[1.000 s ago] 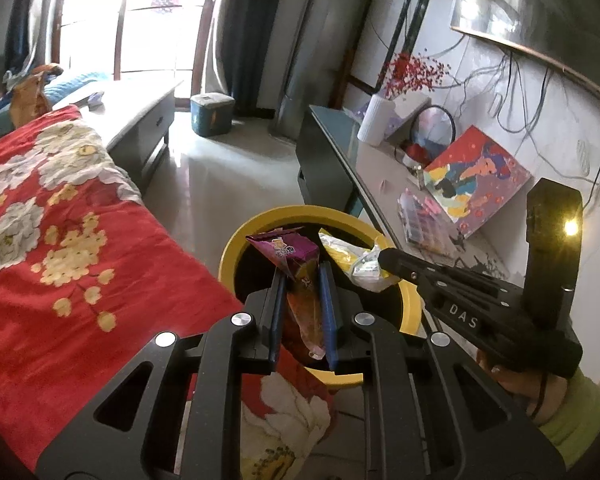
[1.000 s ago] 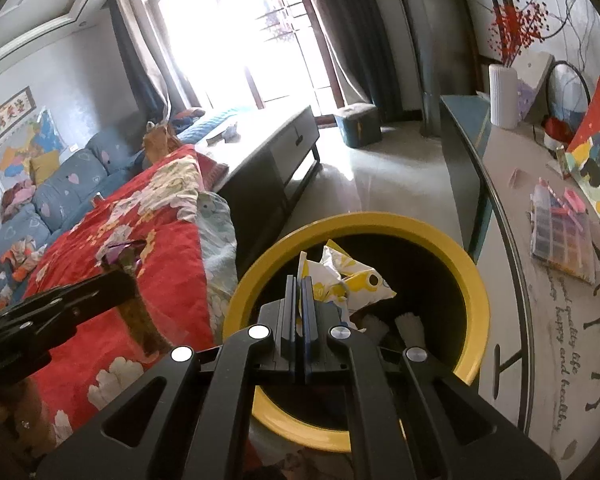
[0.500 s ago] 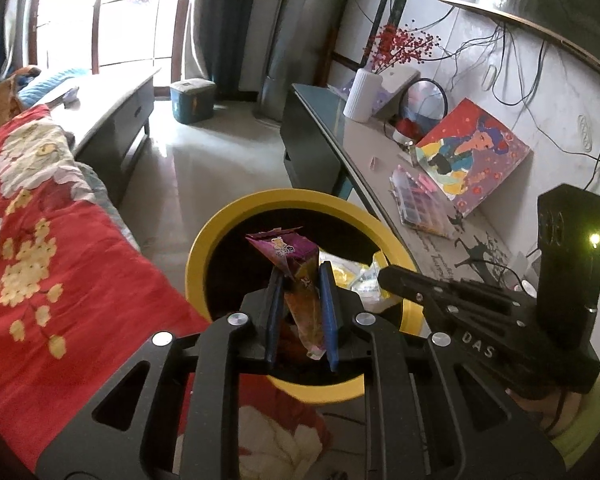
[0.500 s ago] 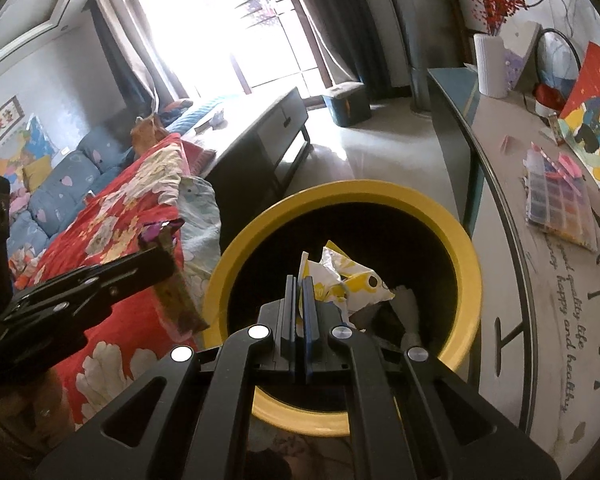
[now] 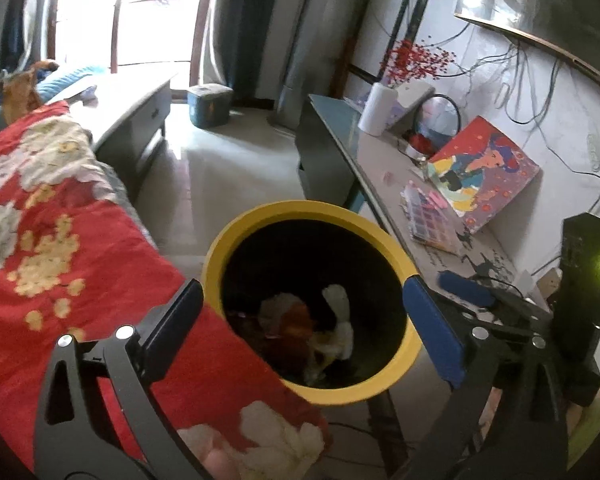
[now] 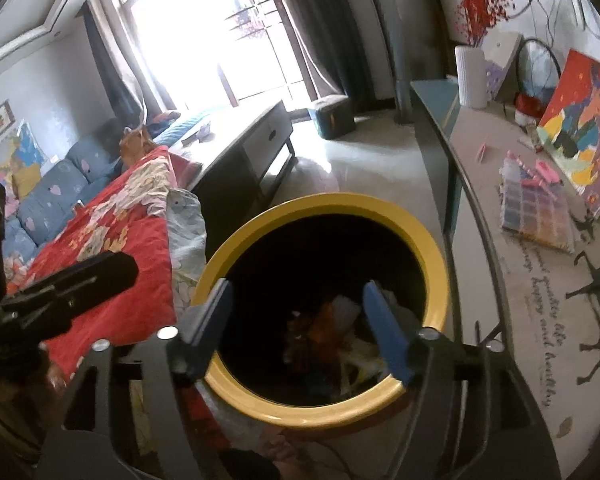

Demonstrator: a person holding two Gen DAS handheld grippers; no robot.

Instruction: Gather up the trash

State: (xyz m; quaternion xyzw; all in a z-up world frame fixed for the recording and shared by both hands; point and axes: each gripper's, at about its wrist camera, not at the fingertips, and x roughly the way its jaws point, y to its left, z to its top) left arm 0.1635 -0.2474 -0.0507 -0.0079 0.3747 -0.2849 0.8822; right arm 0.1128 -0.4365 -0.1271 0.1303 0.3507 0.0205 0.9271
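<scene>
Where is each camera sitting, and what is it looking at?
Left wrist view: rides on the left gripper, looks down into the yellow bin; its open fingers show, with the right gripper beside.
Right wrist view: rides on the right gripper, also looks down into the yellow bin; its open fingers show, with the left gripper at the left.
Both share the bin, the trash inside, the red blanket and the desk.
</scene>
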